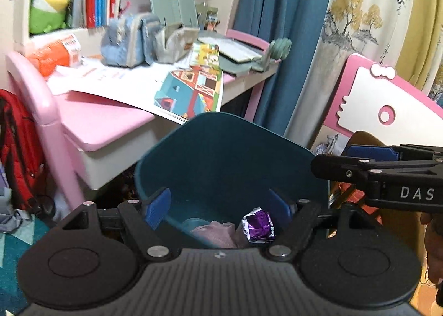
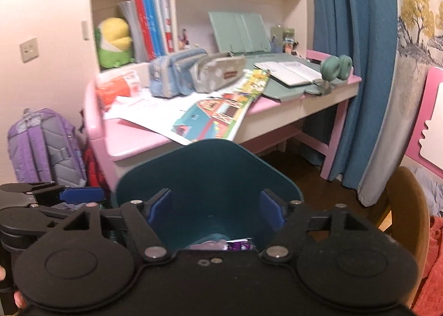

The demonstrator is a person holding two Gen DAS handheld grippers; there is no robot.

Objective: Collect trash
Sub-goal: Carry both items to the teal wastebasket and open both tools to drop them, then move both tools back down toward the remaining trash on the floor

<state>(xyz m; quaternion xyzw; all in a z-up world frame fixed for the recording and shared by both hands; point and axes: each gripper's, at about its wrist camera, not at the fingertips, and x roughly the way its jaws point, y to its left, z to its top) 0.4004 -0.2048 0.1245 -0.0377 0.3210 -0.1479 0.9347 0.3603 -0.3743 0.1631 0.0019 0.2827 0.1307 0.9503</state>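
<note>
A dark teal bin (image 1: pixel 221 155) stands on the floor in front of the pink desk, also seen as the bin (image 2: pixel 207 172) in the right wrist view. Inside it lie a purple wrapper (image 1: pixel 257 226), a pinkish crumpled piece (image 1: pixel 214 233) and a pale teal item. My left gripper (image 1: pixel 218 209) hangs open over the bin's mouth, nothing between its blue pads. My right gripper (image 2: pixel 216 208) is open above the same bin, empty too; it shows at the right edge of the left wrist view as the right gripper (image 1: pixel 371 158). The purple wrapper (image 2: pixel 241 245) peeks above the right gripper's body.
The pink desk (image 1: pixel 91 122) carries an open picture book (image 1: pixel 191 92), pencil cases (image 1: pixel 133 39), an orange packet (image 1: pixel 52 56) and a notebook. A red backpack (image 1: pixel 16 147) and a purple backpack (image 2: pixel 41 147) stand at its left. A blue curtain (image 2: pixel 357 67) and a pink chair (image 1: pixel 387 94) are on the right.
</note>
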